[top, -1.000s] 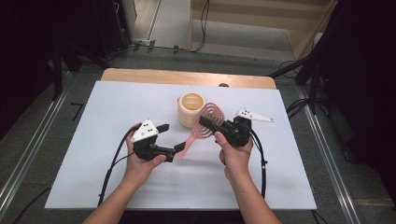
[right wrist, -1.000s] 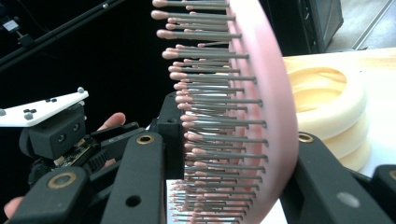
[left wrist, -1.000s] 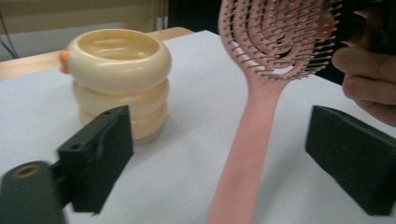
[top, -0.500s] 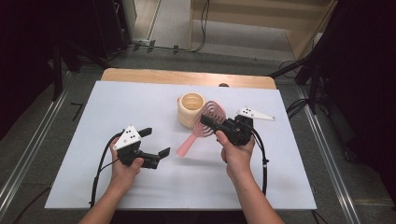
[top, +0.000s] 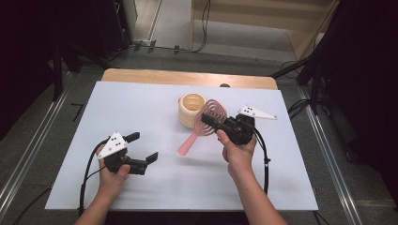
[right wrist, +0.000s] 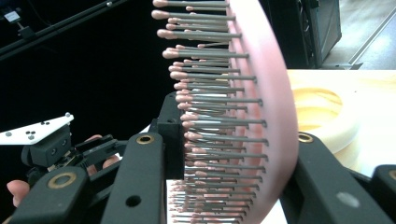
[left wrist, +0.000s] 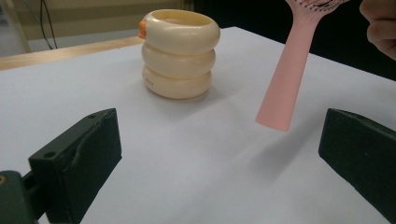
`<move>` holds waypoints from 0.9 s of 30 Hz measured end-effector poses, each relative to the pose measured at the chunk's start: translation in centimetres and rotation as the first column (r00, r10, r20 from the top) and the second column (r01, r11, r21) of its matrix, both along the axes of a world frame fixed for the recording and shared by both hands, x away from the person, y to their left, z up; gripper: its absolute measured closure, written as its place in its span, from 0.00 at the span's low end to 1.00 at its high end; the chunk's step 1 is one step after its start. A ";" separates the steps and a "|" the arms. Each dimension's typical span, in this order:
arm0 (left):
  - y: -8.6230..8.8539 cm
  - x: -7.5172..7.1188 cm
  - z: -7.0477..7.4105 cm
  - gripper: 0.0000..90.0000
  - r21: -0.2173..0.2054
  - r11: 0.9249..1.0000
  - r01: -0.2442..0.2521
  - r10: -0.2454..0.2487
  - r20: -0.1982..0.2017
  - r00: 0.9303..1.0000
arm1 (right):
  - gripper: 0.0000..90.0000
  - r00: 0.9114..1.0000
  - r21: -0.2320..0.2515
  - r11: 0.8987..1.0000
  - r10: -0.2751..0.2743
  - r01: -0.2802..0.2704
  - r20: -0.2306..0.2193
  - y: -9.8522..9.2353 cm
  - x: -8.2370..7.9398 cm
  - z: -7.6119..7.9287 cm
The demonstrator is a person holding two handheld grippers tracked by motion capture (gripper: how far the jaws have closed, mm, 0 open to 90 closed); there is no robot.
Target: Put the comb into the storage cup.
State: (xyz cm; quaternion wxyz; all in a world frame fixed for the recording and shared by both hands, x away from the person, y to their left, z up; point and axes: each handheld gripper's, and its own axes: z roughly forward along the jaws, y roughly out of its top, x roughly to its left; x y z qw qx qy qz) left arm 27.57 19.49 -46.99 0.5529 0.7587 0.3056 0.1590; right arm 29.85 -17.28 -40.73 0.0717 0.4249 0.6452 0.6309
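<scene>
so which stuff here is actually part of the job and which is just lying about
In use:
- pink hairbrush, clamped by its head in the right gripper, handle off the table
- cream ringed holder, beside the brush
- left gripper, jaws open

Lying about:
- cables on the floor

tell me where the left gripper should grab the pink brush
Probably the handle: the brush head is clamped in the right gripper, and the bare, slim handle slopes down toward the left gripper, whose jaws stand open. Come from the handle's free end, jaws across it.
</scene>
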 end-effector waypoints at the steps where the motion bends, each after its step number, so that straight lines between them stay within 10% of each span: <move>1: 0.2 -0.1 -0.1 0.00 0.002 1.000 -0.006 0.006 0.000 1.000 | 0.69 1.000 0.000 1.000 0.002 -0.002 0.000 0.0 0.0 0.0; 27: 5.2 -1.1 -0.8 0.00 -0.012 0.995 -0.100 0.100 0.036 0.994 | 0.69 1.000 -0.008 1.000 -0.003 0.003 0.017 -0.5 0.4 0.6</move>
